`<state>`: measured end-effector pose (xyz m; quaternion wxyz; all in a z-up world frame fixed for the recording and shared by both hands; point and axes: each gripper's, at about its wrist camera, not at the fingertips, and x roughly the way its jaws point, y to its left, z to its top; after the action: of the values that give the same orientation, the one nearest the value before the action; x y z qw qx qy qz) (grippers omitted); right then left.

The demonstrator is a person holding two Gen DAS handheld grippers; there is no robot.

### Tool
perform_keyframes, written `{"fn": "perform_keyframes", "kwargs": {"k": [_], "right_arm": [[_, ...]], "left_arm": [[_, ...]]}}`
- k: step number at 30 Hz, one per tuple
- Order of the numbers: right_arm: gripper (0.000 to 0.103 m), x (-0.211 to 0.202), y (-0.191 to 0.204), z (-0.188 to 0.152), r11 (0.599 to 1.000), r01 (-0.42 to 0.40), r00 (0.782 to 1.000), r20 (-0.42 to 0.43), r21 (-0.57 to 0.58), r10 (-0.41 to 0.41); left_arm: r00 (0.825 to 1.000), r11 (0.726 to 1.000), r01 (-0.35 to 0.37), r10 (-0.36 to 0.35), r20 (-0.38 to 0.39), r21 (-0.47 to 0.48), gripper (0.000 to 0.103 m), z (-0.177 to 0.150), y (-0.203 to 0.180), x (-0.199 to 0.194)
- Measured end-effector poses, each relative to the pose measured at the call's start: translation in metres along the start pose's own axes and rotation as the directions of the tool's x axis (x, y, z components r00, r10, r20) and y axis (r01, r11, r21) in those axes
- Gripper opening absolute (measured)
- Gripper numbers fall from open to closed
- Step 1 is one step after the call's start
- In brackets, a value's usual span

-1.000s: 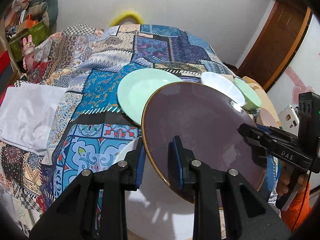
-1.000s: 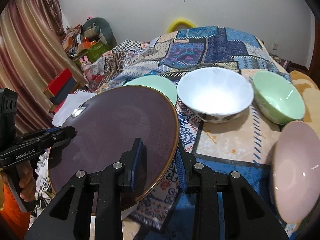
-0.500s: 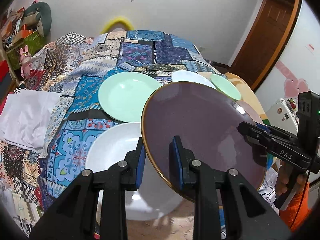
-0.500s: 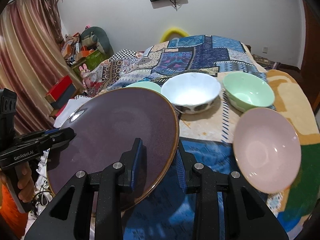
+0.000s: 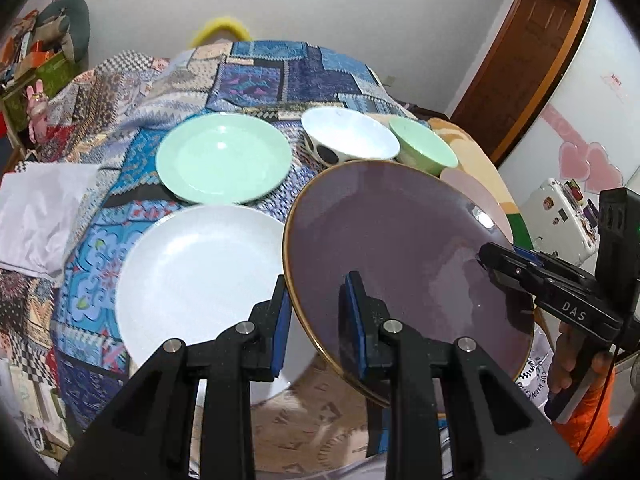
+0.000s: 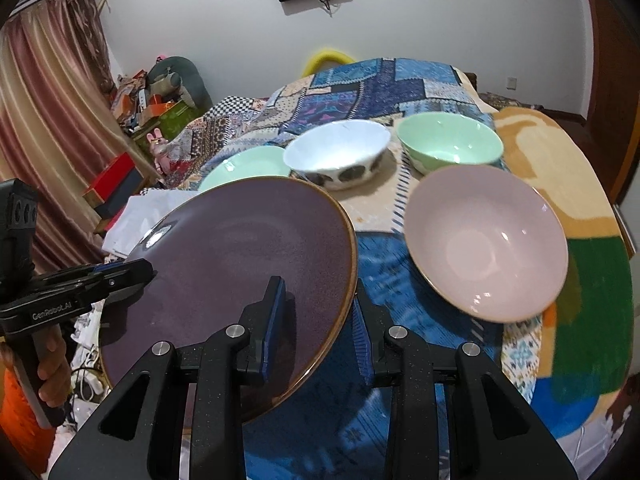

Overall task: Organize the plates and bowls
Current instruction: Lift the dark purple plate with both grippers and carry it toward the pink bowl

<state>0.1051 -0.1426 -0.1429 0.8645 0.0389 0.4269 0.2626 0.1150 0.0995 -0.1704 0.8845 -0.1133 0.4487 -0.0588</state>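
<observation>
A dark purple plate with a gold rim hangs tilted above the patchwork bedspread, held from both sides. My left gripper is shut on its left rim. My right gripper is shut on its right rim. On the spread lie a white plate, a green plate, a white bowl with dark spots, a green bowl and a pink bowl. The purple plate hides most of the pink bowl in the left wrist view.
A white cloth lies at the spread's left edge. Boxes and toys pile up by the curtain. A wooden door stands at the right. A hand in an orange sleeve holds the right gripper's handle.
Both grippers have carried the purple plate back, away from the bowls. The white plate, hidden under it before, now shows in full, and the pink bowl has come wholly into the right wrist view.
</observation>
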Motion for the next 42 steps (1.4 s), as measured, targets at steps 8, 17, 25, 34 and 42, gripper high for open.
{"fn": "perform_keyframes", "kwargs": {"k": [8, 17, 25, 34, 42], "right_arm": [[0.029, 0.004, -0.019, -0.019, 0.999, 0.02, 0.999, -0.029, 0.033, -0.019], [0.029, 0.018, -0.037, -0.028, 0.996, 0.039, 0.997, -0.071, 0.078, -0.033], [0.029, 0.027, -0.049, -0.032, 0.993, 0.048, 0.994, -0.101, 0.105, -0.037], [0.029, 0.033, -0.052, -0.031, 0.993, 0.072, 0.99, -0.128, 0.091, -0.06], [0.031, 0.031, -0.048, -0.031, 0.994, 0.098, 0.987, -0.136, 0.051, -0.09]], "left_arm": [[0.999, 1.0, 0.011, -0.01, -0.045, 0.012, 0.026, -0.008, -0.01, 0.026], [0.995, 1.0, 0.011, -0.008, -0.098, 0.027, 0.026, -0.008, -0.016, 0.059], [0.992, 0.999, 0.008, -0.003, -0.126, 0.038, 0.026, -0.004, -0.02, 0.082], [0.988, 0.999, -0.005, 0.013, -0.152, 0.053, 0.026, -0.007, -0.022, 0.094], [0.988, 0.998, -0.032, 0.041, -0.152, 0.061, 0.026, -0.008, -0.019, 0.095]]}}
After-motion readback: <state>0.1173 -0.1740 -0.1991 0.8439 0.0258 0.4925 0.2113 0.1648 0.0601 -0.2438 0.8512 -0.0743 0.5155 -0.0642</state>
